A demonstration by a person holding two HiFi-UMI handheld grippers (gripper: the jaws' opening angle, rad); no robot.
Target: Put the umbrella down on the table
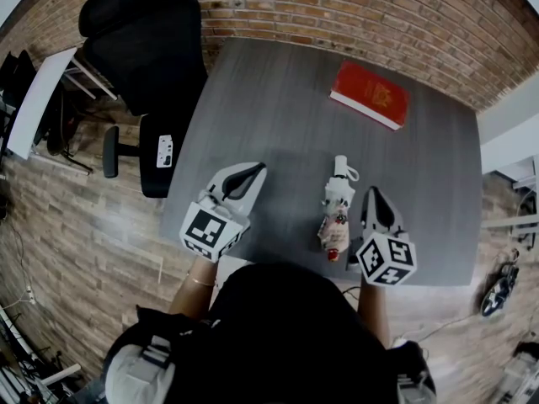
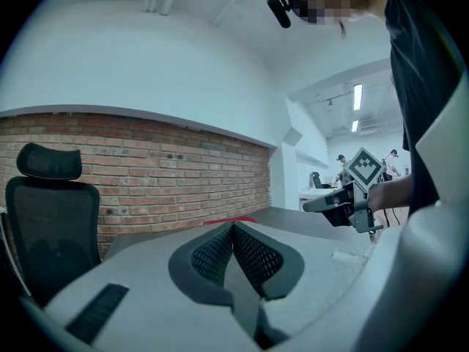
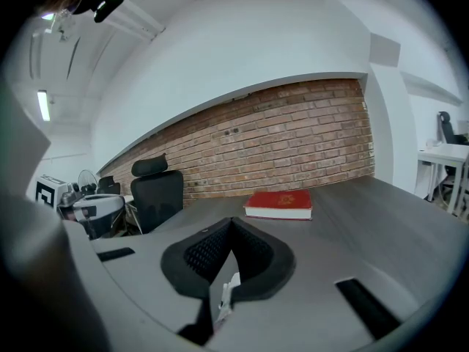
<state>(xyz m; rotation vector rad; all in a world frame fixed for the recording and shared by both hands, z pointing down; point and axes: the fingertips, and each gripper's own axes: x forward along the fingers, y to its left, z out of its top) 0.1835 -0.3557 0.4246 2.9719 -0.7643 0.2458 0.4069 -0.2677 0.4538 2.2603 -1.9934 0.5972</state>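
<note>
Folded white patterned umbrella (image 1: 338,211) lay flat on the grey tabletop (image 1: 278,116), on my side of the red hardcover book (image 1: 370,95). Left gripper (image 1: 257,168) and right gripper (image 1: 371,190) had their jaws closed. I judged the placement done; next, I should back away.

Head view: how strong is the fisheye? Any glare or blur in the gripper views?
Head view: heavy barrel warp, table edges bow, umbrella sharp, light even. Left gripper view: ceiling lights blown out, dark rim. Right gripper view: brick wall curves, book in focus.
</note>
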